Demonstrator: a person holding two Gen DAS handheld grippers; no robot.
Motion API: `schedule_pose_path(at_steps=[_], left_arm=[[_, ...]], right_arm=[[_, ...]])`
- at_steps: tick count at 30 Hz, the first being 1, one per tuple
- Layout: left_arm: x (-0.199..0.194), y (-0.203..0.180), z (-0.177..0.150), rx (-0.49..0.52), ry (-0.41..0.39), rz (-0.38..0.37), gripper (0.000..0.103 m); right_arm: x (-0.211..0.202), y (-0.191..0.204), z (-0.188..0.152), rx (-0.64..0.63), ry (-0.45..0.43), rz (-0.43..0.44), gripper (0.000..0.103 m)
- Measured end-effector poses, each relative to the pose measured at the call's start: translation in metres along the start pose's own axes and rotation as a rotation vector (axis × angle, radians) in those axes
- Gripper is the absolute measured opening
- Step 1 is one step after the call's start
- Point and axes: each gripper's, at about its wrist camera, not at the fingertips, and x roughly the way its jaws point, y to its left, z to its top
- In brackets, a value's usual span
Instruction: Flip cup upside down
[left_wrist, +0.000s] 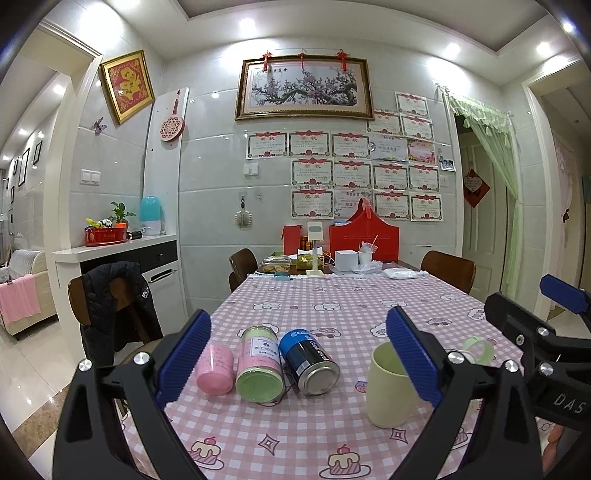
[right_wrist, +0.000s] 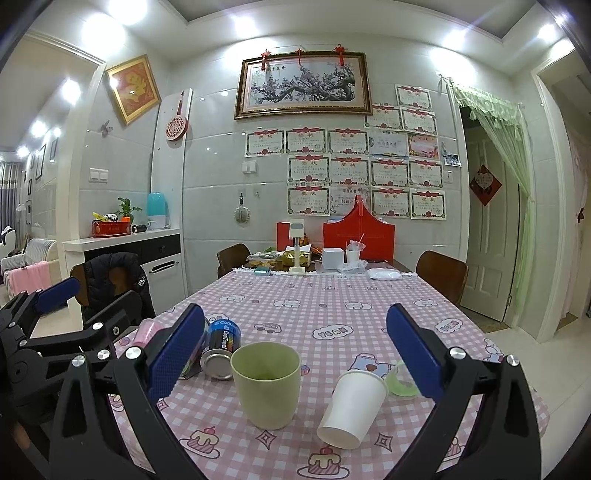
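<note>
A pale yellow-green cup (right_wrist: 266, 384) stands upright, mouth up, on the pink checked tablecloth (right_wrist: 332, 317). It also shows in the left wrist view (left_wrist: 388, 387), partly behind my left gripper's right finger. A white paper cup (right_wrist: 351, 406) lies tilted on its side just right of it. My right gripper (right_wrist: 295, 354) is open and empty, its fingers wide on either side of both cups. My left gripper (left_wrist: 295, 362) is open and empty, above the lying cans.
A pink cup (left_wrist: 216, 373), a green-lidded jar (left_wrist: 258, 365) and a blue-black can (left_wrist: 308, 365) lie on their sides at left. A green tape roll (right_wrist: 400, 380) sits at right. Boxes and clutter stand at the table's far end (left_wrist: 343, 258). Chairs flank the table.
</note>
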Motion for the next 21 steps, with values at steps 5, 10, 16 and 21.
schedule_pose_path(at_steps=[5, 10, 16, 21], left_arm=[[-0.0012, 0.0012, 0.0012, 0.007, -0.009, 0.013, 0.094], [-0.0046, 0.0028, 0.0017, 0.011, -0.019, 0.024, 0.094], [-0.0049, 0.0025, 0.0015, 0.014, -0.02, 0.026, 0.094], [-0.0045, 0.002, 0.001, 0.014, -0.019, 0.025, 0.094]], right_arm=[[0.0006, 0.0001, 0.0, 0.0, 0.004, 0.0, 0.095], [0.0011, -0.0011, -0.0005, 0.002, 0.003, 0.002, 0.095], [0.0024, -0.0023, -0.0017, 0.005, 0.005, 0.005, 0.095], [0.0024, -0.0022, -0.0016, 0.004, 0.006, 0.004, 0.095]])
